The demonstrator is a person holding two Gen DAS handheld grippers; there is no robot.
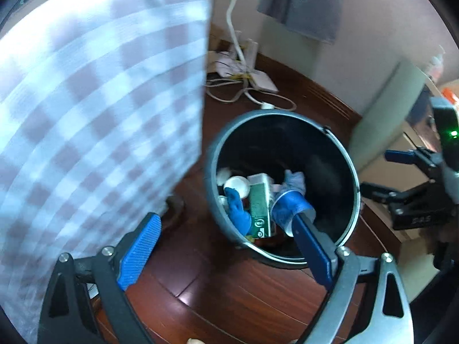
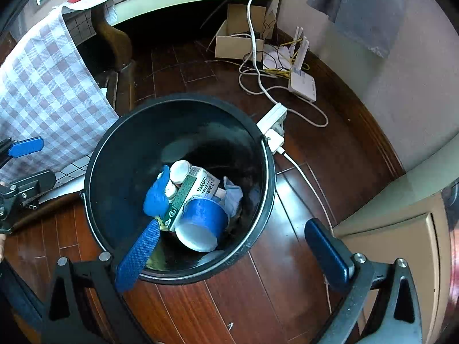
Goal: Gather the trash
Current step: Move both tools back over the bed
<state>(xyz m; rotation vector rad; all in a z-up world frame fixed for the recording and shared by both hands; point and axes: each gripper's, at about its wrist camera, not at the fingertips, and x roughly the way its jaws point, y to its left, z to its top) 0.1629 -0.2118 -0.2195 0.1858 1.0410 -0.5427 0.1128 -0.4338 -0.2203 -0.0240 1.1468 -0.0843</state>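
Observation:
A black bin (image 1: 353,172) (image 2: 120,149) with a metal rim stands on the wooden floor. Inside it lie a green and white carton (image 1: 259,206) (image 2: 189,197), a blue paper cup (image 1: 289,205) (image 2: 200,223), a blue glove (image 1: 238,212) (image 2: 156,195), a white bottle (image 2: 179,170) and crumpled pale tissue (image 2: 233,195). My left gripper (image 1: 224,217) hangs open over the bin's near left rim, nothing between its fingers. My right gripper (image 2: 232,223) is open above the bin's near right rim, also empty. Each gripper shows at the edge of the other's view.
A checked tablecloth (image 1: 100,114) (image 2: 51,91) hangs close on the left of the bin. Behind the bin lie a power strip (image 2: 272,123), cables, a white router (image 2: 302,84) and a cardboard box (image 2: 238,40). A pale cabinet (image 2: 401,229) stands on the right.

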